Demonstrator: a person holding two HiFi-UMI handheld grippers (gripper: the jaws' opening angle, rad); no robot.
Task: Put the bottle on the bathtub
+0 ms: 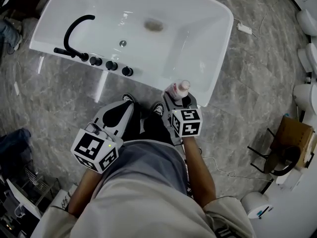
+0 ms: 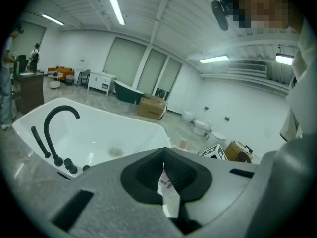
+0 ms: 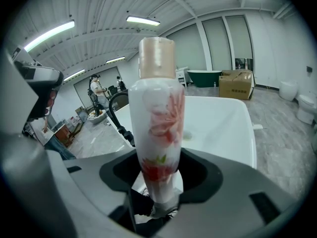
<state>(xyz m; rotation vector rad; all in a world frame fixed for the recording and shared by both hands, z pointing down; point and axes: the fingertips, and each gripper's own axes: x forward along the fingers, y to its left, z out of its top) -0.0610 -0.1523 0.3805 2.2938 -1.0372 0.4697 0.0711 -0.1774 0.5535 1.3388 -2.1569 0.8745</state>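
A white bottle [image 1: 177, 89] with a pink flower print and a beige cap stands upright between the jaws of my right gripper [image 1: 180, 99], which is shut on its lower body. In the right gripper view the bottle [image 3: 157, 118] fills the middle and the gripper [image 3: 158, 185] clamps its base. It is held at the near right rim of the white bathtub [image 1: 218, 71]; whether it touches the rim I cannot tell. My left gripper [image 1: 119, 114] hangs lower left, in front of the tub, jaws shut with nothing held [image 2: 166, 182].
A black curved faucet [image 1: 74, 32] and black knobs [image 1: 111, 65] sit on the tub's near left rim. The drain [image 1: 153, 25] lies mid-basin. White toilets [image 1: 303, 96] and a brown box [image 1: 292, 135] stand on the grey floor at right. The person's shoes [image 1: 157, 108] are below.
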